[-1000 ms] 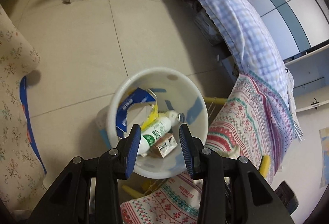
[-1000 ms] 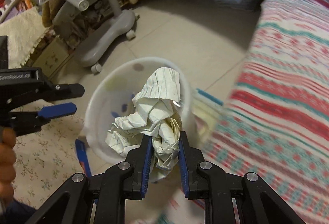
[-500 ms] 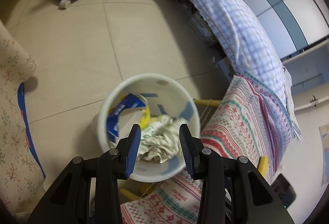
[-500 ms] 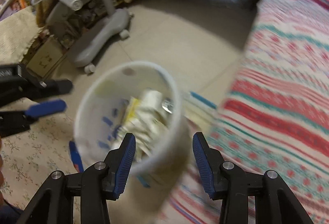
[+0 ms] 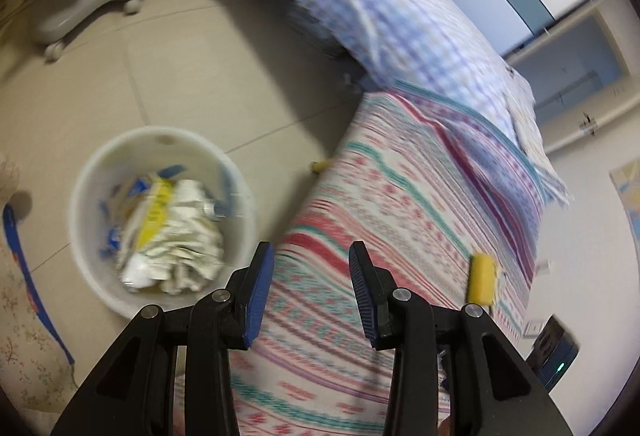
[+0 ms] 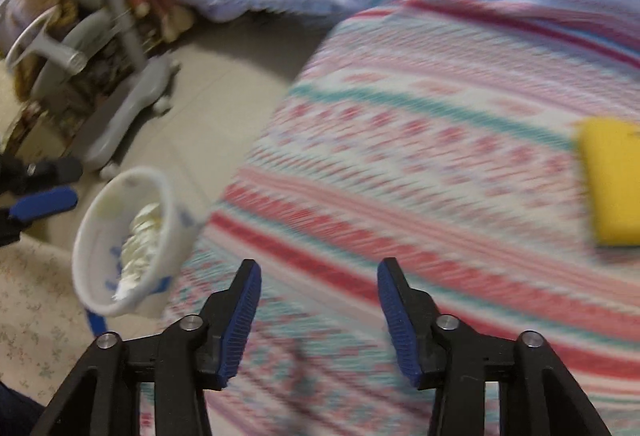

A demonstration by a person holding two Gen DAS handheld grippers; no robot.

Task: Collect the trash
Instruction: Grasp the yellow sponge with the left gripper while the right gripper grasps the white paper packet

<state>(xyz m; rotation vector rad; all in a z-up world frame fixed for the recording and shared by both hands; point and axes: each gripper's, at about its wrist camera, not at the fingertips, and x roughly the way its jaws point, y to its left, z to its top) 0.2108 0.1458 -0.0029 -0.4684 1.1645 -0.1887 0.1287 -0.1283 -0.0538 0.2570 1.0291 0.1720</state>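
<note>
Over the striped blanket point(image 6: 420, 139), the right gripper point(image 6: 319, 302) is hanging with jaws wide apart and empty, and the left gripper point(image 5: 311, 286) is likewise gaping on nothing. Crumpled paper point(image 5: 180, 232) is lying in the white bin point(image 5: 86, 236) on the floor. Judging by this, a fresh pickup is starting; the yellow item point(image 6: 612, 181) on the blanket is probably next, calling for a reach to the right.

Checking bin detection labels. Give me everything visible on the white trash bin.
The white trash bin is a round, open-topped tub, plastic by the look of it, with blue marks on its wall. It stands upright on the tiled floor beside the striped blanket's edge. Inside lie a crumpled paper wad, yellow and blue packaging and what looks like a bottle cap end. Motion blur hides finer detail. Neither gripper touches it; both are open and over the blanket.
</note>
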